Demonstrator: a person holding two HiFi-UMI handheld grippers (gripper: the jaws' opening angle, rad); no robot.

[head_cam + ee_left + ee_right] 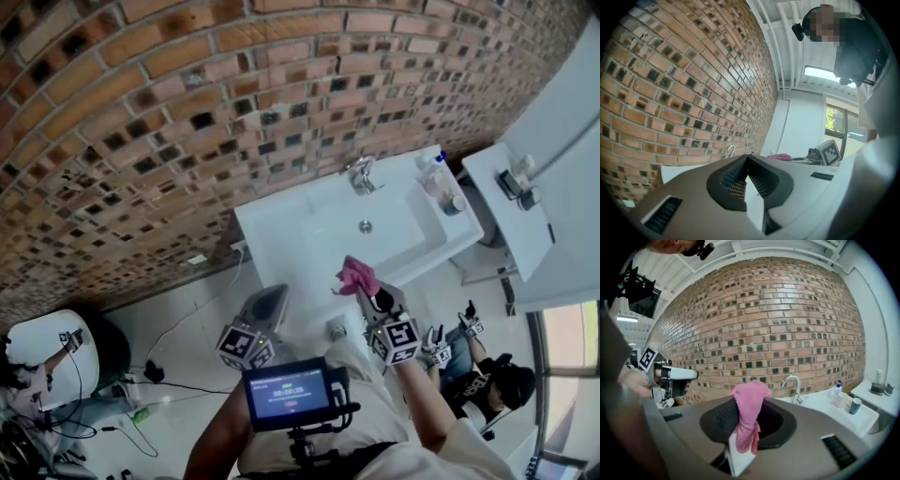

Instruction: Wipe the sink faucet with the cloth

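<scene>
A: Now, right gripper point(745, 403), status?
B: Jaws clamped on the pink cloth point(355, 274). It bunches above the tips and hangs down between them.
A: Position?
B: Head view puts it at the front edge of the white sink point(272, 220), well apart from the faucet point(361, 175) (chrome, at the back rim, against the brick wall point(187, 103)).
A: Left gripper point(747, 158)?
B: Jaws closed tip to tip, nothing between them. It is held to the left of the right one, near the sink's front.
</scene>
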